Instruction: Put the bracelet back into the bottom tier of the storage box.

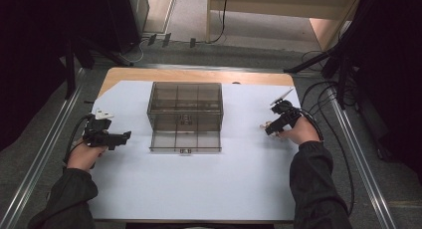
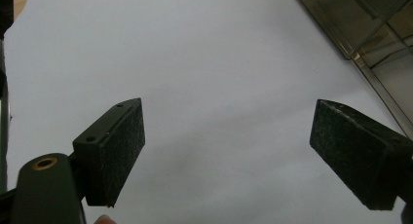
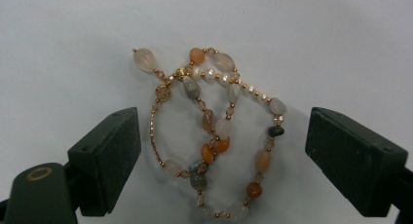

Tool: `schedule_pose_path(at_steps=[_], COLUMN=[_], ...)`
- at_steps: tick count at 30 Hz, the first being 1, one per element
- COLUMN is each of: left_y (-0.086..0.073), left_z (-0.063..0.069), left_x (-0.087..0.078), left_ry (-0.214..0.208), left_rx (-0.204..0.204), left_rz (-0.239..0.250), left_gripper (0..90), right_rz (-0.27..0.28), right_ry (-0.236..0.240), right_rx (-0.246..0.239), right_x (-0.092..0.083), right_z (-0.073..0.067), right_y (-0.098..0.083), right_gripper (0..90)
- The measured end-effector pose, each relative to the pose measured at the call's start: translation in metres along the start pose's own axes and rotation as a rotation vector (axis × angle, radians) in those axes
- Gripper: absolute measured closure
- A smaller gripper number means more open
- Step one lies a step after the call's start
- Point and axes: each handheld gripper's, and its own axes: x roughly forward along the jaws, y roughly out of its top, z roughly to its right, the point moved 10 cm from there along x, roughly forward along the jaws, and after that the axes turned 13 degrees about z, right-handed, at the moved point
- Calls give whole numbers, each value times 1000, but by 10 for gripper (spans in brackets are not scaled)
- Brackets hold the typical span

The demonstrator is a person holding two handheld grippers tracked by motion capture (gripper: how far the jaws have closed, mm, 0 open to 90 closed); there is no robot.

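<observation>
A smoked plastic organiser (image 1: 185, 114) is set at the middle of the white-covered counter (image 1: 199, 189), its lowest drawer (image 1: 185, 141) drawn out toward the person, presumably so that it can be filled. The right hand-held gripper (image 3: 221, 151) is held low over a beaded bracelet (image 3: 214, 136) lying loosely on the counter, jaws wide apart to either side of it and not touching, as though for a pinch. The left hand-held gripper (image 2: 229, 156), also spread wide and empty, is rested just left of the organiser.

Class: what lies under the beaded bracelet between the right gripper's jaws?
The orange, white and gold beaded bracelet lies on the white table sheet. The sheet beneath the beads themselves is covered.
</observation>
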Motion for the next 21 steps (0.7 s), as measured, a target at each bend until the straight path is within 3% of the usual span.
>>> schedule_pose_path(at_steps=[7,14,17,20,21], left_y=[-2,-2,-2,-2,-1], left_z=[-2,-2,-3,-3,-4], left_x=[-2,-3,-3,-3,-4], left_ry=[5,9,10,9,12], left_rx=[-7,-10,-8,-9,-12], left_rz=[1,1,-1,3,8], left_gripper=[140,140,140,140,140], right_rz=[-14,-17,-20,-17,-15], right_ry=[21,15,15,21,23], right_rx=[24,37,35,29,24], right_x=[7,6,3,1,0], right_z=[2,1,-2,-3,-4], right_y=[-2,-2,-1,-1,-1], right_gripper=[143,201,345,407,486])
